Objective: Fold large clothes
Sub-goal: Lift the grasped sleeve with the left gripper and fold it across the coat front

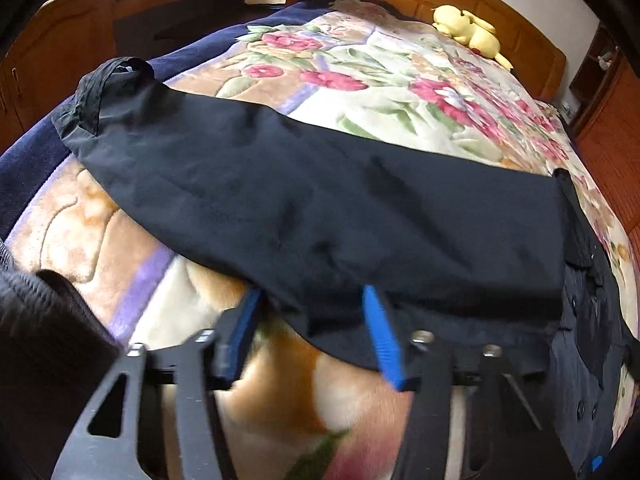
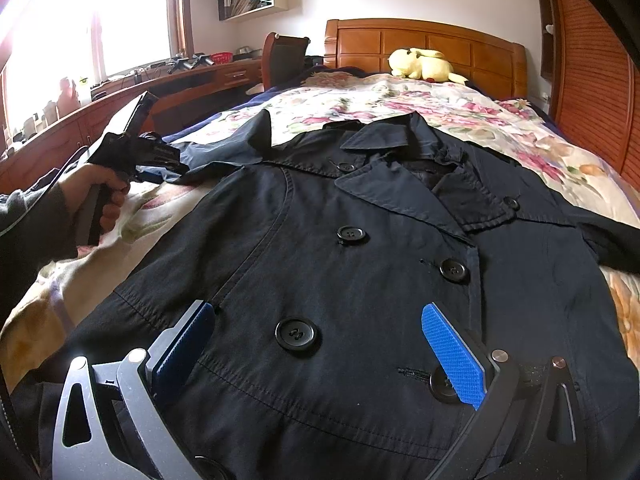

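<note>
Jaws astride dark coat [image 1: 320,208] sleeve edge

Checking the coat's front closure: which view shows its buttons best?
The right wrist view: the coat lies front-up, buttons large and clear. The left wrist view shows mostly its sleeve, with only a few tiny buttons at the right edge.

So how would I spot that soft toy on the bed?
Find the wooden headboard. Right below it, on the floral blanket, lies the plush toy: pale yellow, unlike the dark coat nearer the camera.
</note>
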`<state>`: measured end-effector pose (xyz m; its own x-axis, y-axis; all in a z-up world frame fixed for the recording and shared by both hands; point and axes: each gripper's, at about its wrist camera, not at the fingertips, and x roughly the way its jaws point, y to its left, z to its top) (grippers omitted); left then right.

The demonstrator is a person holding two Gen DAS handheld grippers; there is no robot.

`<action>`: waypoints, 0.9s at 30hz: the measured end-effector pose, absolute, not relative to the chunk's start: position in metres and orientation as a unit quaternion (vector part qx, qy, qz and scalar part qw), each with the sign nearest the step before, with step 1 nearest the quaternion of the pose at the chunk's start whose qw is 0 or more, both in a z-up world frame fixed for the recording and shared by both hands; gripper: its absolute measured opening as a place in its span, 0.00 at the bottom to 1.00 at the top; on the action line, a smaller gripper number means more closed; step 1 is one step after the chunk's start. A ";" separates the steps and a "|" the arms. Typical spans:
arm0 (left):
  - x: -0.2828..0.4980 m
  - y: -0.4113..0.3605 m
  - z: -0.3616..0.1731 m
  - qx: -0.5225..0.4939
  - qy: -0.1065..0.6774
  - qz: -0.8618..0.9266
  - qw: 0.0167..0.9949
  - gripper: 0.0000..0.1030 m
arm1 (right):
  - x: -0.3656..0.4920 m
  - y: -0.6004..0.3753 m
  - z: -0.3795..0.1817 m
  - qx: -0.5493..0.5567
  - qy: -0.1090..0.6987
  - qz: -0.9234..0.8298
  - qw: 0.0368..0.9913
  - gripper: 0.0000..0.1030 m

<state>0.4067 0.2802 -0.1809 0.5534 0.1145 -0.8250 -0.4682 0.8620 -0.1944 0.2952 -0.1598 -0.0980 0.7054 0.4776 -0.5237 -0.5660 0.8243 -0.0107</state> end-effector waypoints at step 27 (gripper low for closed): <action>0.350 0.108 -0.074 -0.036 0.409 -0.003 0.912 0.15 | 0.292 -0.158 -0.099 -0.094 0.248 0.278 0.923 1.00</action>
